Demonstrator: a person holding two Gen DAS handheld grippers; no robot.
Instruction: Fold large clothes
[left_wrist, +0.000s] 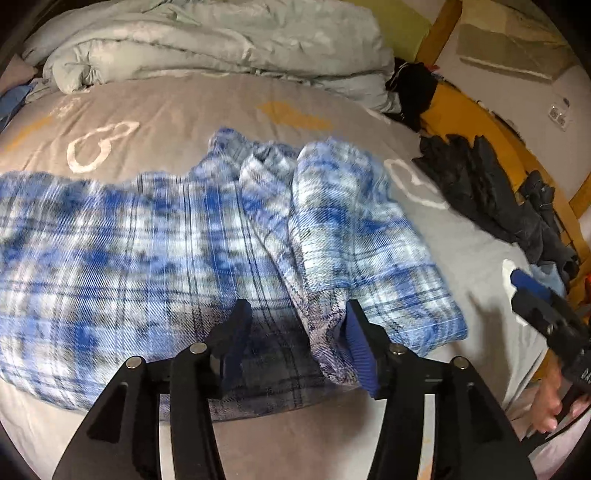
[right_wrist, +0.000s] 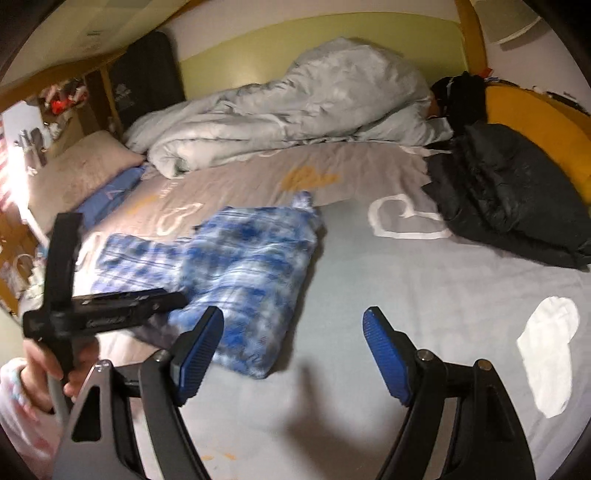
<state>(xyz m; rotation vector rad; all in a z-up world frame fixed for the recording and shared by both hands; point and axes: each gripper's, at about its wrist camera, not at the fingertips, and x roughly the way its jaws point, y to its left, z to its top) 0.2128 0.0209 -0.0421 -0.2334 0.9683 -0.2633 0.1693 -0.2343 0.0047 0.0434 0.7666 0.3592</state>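
A blue and white plaid garment (left_wrist: 184, 240) lies partly folded on the grey bed sheet (left_wrist: 480, 258), with a doubled-over flap on its right side. My left gripper (left_wrist: 297, 310) hangs over its near edge with the jaws open. A ridge of the plaid cloth lies against the right pad (left_wrist: 360, 347), and the left finger stands apart from it. In the right wrist view the same garment (right_wrist: 251, 266) sits left of centre. My right gripper (right_wrist: 293, 314) is open over bare sheet beside the garment's near right corner, with nothing between its fingers.
A bunched pale quilt (right_wrist: 295, 103) fills the back of the bed. A dark jacket (right_wrist: 509, 206) lies at the right, a white sock (right_wrist: 546, 347) near the right edge, and a pillow (right_wrist: 74, 177) at the left. A hand (right_wrist: 40, 365) holds the left gripper's handle.
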